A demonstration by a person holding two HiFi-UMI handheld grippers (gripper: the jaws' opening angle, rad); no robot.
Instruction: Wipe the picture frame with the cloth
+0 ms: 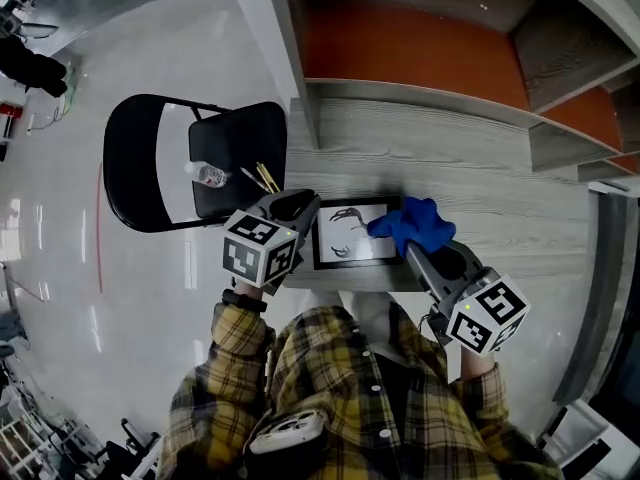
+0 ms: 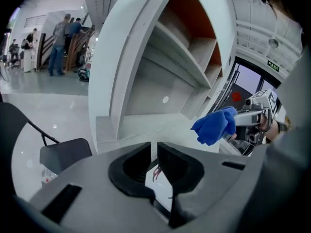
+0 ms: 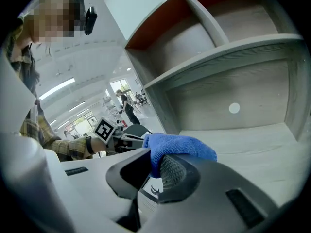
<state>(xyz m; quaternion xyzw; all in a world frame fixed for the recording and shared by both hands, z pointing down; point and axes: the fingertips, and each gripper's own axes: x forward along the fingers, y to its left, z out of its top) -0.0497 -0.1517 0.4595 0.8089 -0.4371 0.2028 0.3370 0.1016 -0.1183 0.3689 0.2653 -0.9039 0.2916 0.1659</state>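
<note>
The picture frame (image 1: 352, 234), black-edged with a white drawing, lies on the grey wooden desk (image 1: 480, 168) just in front of me. My left gripper (image 1: 305, 213) hovers at the frame's left edge. In the left gripper view its jaws (image 2: 154, 160) stand a narrow slit apart, with the drawing (image 2: 156, 171) showing through the slit and nothing pressed between the pads. My right gripper (image 1: 418, 253) is shut on a bunched blue cloth (image 1: 408, 224), which hangs over the frame's right end. In the right gripper view the cloth (image 3: 180, 147) bulges out above the jaws (image 3: 154, 165).
A black folding chair (image 1: 160, 163) stands to the left of the desk, with a small bottle (image 1: 208, 175) and some thin sticks (image 1: 265, 176) on its seat. Shelves with an orange back panel (image 1: 400, 43) rise behind the desk. People stand far off (image 2: 63, 38).
</note>
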